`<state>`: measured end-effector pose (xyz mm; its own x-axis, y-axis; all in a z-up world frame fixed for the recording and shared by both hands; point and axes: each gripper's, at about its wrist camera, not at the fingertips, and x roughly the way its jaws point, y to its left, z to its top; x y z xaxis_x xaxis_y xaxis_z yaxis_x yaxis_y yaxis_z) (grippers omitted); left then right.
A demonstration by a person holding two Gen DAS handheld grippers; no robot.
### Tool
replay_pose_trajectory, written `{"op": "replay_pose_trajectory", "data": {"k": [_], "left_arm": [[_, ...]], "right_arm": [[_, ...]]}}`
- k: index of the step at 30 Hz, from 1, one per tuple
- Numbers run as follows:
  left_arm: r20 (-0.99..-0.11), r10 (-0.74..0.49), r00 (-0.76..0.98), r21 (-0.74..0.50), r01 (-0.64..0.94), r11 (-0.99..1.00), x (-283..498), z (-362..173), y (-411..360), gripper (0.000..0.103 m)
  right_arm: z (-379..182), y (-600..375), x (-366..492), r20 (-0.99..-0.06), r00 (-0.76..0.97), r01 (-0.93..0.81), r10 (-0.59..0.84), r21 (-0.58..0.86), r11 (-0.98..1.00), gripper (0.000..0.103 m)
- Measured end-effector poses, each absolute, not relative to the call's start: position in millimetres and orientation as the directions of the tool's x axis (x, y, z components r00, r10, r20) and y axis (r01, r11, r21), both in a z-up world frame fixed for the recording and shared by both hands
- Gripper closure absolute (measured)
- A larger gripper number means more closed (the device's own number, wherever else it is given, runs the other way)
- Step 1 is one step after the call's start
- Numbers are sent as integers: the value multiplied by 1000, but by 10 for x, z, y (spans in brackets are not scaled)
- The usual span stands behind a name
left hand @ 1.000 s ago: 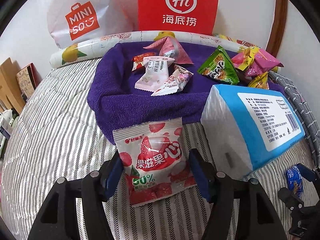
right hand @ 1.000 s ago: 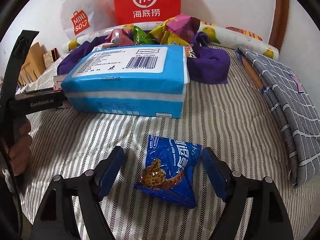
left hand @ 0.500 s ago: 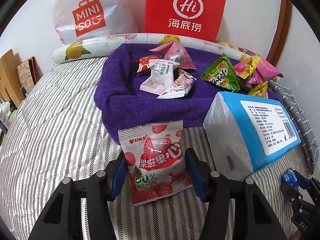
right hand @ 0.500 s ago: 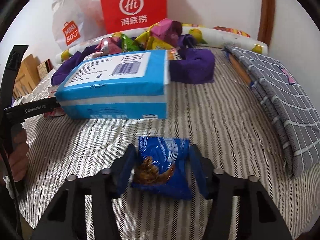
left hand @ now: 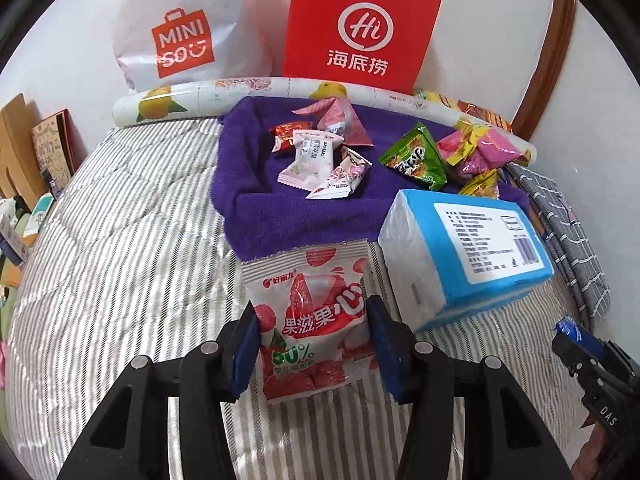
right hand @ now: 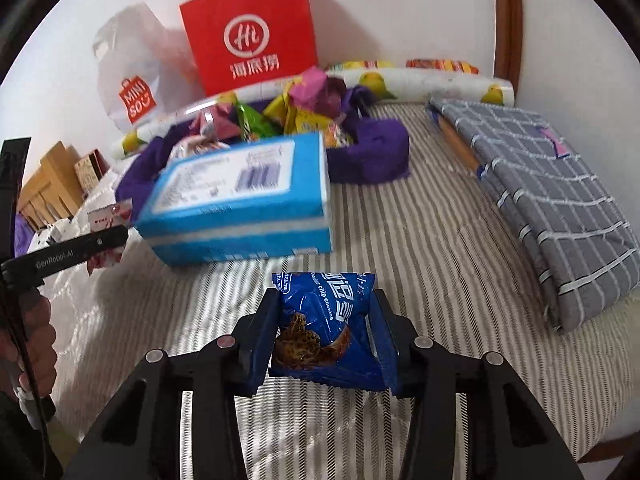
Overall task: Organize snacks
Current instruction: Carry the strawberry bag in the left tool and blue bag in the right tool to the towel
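The left claw is clamped on a white and red plastic strawberry-jelly snack packet, its blue pads pressing both side edges; its jaws have just been closing onto it. The packet stands upright between the pads, above the grey-and-white striped bed cover, its top edge just in front of the purple terry-cloth basket. Inside that basket lie small wrapped sweets, among them a white and pink pillow-shaped candy wrapper and a green triangular foil snack bag. A blue and white plastic-wrapped tissue pack sits on the bed just right of the packet, beside the basket's front.

The right claw grips a blue foil chocolate-chip cookie packet, the pads tight against its sides, the jaws having just been closing on it. The cookie packet is held off the striped cover, in front of the tissue pack. A folded grey checked cloth lies to the right. Against the wall stand a red paper carrier bag and a white plastic shopping bag.
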<state>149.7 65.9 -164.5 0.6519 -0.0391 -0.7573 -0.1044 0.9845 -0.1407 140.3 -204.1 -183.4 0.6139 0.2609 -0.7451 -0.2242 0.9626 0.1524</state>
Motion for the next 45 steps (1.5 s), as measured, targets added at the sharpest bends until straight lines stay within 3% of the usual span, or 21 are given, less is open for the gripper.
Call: {"op": "replay_pose_trajectory", "data": {"k": [9, 22, 28, 45], "left_arm": [[-735, -100, 671, -182, -53, 982, 1238, -1270, 611, 55], [-628, -165, 760, -206, 43, 978, 1367, -469, 360, 55], [-621, -148, 770, -193, 33, 981, 1550, -372, 397, 55], [-619, -124, 775, -177, 16, 984, 2278, -313, 629, 55]], "right_arm": [[-1367, -1977, 1289, -698, 662, -233, 274, 156, 960, 58], [-615, -1901, 1476, -630, 724, -230, 282, 165, 959, 58], [-538, -1925, 1724, -625, 718, -223, 306, 211, 952, 58], [-383, -1619, 2413, -608, 737, -268, 293, 135, 954, 58]]}}
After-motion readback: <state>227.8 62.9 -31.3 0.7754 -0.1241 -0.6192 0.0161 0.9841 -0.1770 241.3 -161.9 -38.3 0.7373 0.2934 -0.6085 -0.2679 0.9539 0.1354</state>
